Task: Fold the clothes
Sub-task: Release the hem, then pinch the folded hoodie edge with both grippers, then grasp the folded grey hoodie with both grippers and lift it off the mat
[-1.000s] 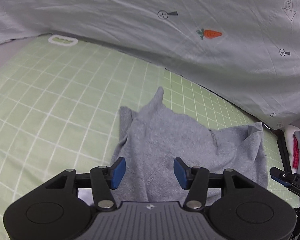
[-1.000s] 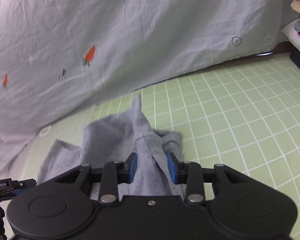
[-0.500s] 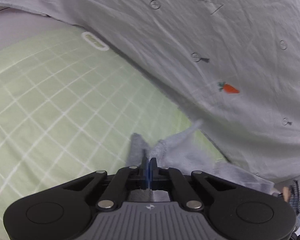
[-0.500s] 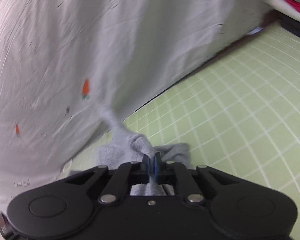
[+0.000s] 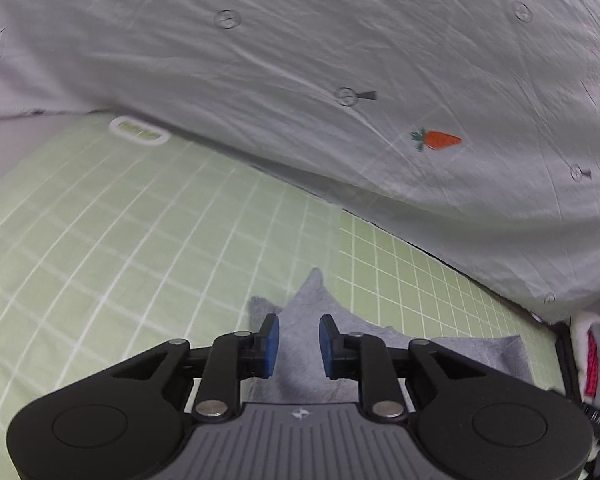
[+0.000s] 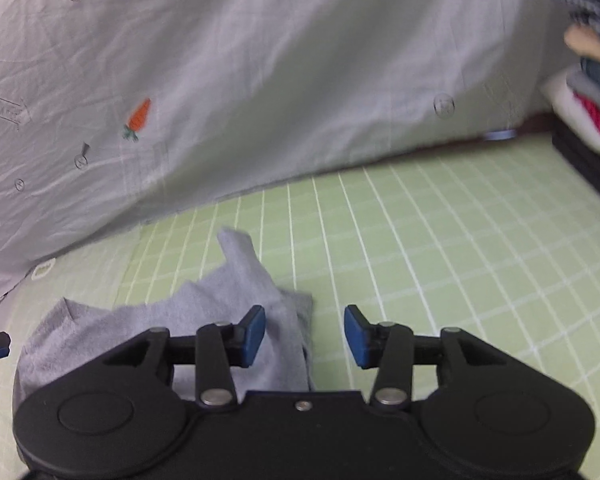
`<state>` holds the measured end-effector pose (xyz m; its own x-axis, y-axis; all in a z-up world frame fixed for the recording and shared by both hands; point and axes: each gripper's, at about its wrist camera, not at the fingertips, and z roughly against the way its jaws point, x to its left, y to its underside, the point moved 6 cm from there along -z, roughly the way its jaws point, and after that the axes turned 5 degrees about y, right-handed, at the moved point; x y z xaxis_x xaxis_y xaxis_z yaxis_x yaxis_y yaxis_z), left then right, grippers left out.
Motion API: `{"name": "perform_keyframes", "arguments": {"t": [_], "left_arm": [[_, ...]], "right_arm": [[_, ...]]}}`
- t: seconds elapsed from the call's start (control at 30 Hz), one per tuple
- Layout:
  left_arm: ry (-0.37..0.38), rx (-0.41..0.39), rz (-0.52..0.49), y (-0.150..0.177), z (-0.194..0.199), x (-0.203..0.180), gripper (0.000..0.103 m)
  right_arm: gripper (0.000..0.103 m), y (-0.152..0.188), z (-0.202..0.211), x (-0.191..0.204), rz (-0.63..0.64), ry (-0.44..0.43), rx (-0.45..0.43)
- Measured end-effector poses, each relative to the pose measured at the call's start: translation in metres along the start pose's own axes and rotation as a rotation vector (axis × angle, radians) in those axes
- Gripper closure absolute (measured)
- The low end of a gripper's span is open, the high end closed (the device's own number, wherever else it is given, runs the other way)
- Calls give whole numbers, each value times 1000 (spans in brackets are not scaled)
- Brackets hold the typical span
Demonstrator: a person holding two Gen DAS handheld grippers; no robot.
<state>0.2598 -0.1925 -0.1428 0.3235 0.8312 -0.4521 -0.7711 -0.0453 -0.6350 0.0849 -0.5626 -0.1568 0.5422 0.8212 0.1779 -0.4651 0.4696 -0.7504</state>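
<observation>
Left wrist: grey garment (image 5: 300, 344) between parted jaws; right: beside left jaw.

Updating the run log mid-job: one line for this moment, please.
left gripper: open, over grey garment | right gripper: open | garment: crumpled on green grid mat, unheld

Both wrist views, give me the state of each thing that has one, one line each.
Left gripper: open, over the gray garment, gripping nothing.
Right gripper: open, empty.
Gray garment: rumpled, lying on the green checked sheet, one corner sticking up.
Clothes stack: folded and piled.
</observation>
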Motion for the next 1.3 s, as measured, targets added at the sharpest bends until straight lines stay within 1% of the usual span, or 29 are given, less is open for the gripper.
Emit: {"name": "perform_keyframes", "arguments": {"t": [0.03,0.1,0.2,0.27,0.33,0.4,0.43,0.47,0.5,0.53,0.57,0.6,0.63,0.67,0.7,0.8,0.93,1.0,1.07,1.13,1.17,1.2,1.23,1.27,1.3], "left_arm": [[6,13,-27,-1,-6,-6,79],[19,40,-70,-1,-18,-18,79],[62,87,-117,1,-38,-35,79],[87,119,-149,4,-49,-45,79],[97,163,-184,9,-61,-54,72],[93,194,-226,14,-71,-59,56],[90,198,-243,16,-74,-62,52],[86,201,-260,17,-76,-64,49],[84,200,-269,18,-78,-65,51],[83,197,-271,17,-80,-65,52],[77,193,-262,17,-82,-63,62],[72,195,-246,16,-85,-61,92],[70,197,-233,15,-87,-58,100],[73,197,-231,13,-88,-58,101],[76,194,-231,11,-88,-57,102],[72,144,-257,1,-78,-61,102],[53,20,-193,-27,-60,-53,102],[56,-12,-171,-44,-56,-48,102],[41,-12,-185,-52,-60,-44,102],[32,9,-198,-49,-67,-42,101],[36,26,-177,-46,-71,-40,101],[37,40,-154,-42,-74,-38,97],[31,41,-125,-38,-74,-34,97],[29,43,-105,-35,-72,-31,91],[27,45,-84,-32,-71,-29,79]], "right_arm": [[65,-5,0,3,11,-12,-16],[70,-11,-6,12,39,-37,-19],[85,-7,-16,19,63,-51,4],[85,-5,-23,23,78,-59,21],[84,-2,-30,27,93,-67,37],[81,1,-37,32,107,-75,54],[75,3,-40,34,115,-79,62],[73,4,-44,36,122,-83,71],[70,5,-47,38,130,-87,79],[70,7,-51,40,137,-91,87],[70,8,-53,41,138,-91,93],[70,10,-54,40,137,-87,96],[70,11,-56,39,131,-82,100],[71,11,-57,38,125,-76,103],[71,12,-58,37,120,-71,105],[72,11,-59,33,107,-60,108],[71,10,-58,29,75,-69,107],[71,10,-57,28,61,-68,105],[71,10,-58,26,61,-58,105],[71,11,-61,24,59,-45,110],[71,11,-62,22,46,-43,113],[69,10,-62,19,31,-42,115],[66,10,-63,17,12,-45,119],[63,10,-63,15,-7,-50,125],[56,10,-63,13,-26,-55,130]]}}
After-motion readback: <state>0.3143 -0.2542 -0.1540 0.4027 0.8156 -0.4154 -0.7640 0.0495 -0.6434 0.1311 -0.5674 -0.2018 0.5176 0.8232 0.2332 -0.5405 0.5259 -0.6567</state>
